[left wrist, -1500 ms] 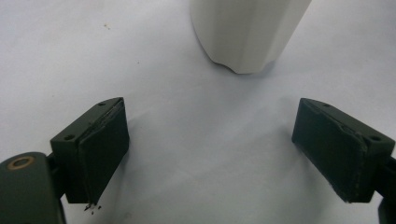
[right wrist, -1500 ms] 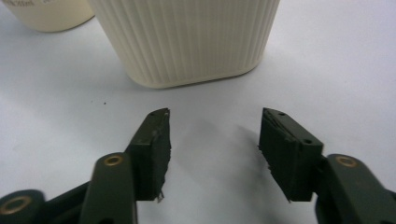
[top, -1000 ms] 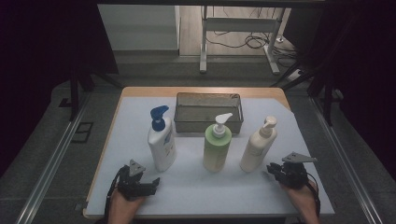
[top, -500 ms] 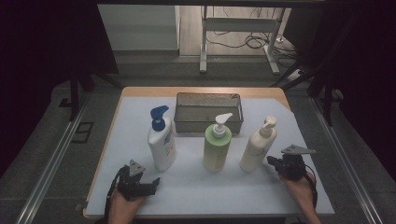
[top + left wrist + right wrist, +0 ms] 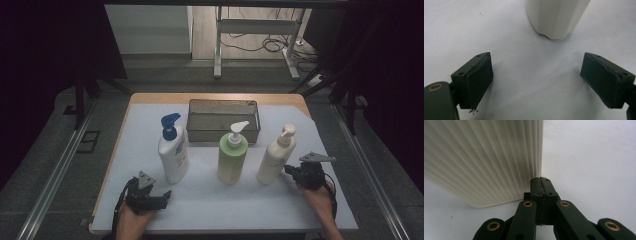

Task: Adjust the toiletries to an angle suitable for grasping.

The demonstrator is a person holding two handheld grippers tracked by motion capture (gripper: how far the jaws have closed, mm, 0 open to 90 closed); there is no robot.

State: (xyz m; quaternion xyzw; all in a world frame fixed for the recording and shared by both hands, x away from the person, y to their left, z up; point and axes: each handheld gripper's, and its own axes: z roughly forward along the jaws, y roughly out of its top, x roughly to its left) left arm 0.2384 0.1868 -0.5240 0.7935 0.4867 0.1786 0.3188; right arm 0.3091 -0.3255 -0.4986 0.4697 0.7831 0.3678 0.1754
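Three pump bottles stand in a row on the white table top [image 5: 210, 205]: a white one with a blue pump [image 5: 173, 149] at left, a green one [image 5: 232, 154] in the middle, a cream ribbed one [image 5: 274, 155] at right. My left gripper [image 5: 161, 199] rests near the front edge, just in front of the blue-pump bottle, whose white base [image 5: 555, 17] stands beyond the wide-apart jaws of the open left gripper [image 5: 547, 80]. My right gripper [image 5: 289, 170] sits by the cream bottle's lower right side. The cream bottle's ribbed wall [image 5: 484, 160] looms close, and the right gripper [image 5: 541, 181] is shut, empty, almost touching it.
A dark mesh basket [image 5: 223, 120] stands behind the bottles at the back middle. The wooden table edge [image 5: 215, 97] runs along the back, with metal rails on both sides and a dark floor beyond.
My right gripper has moved forward and left, from the table's right front up beside the cream bottle's base. The left gripper and the bottles have stayed put.
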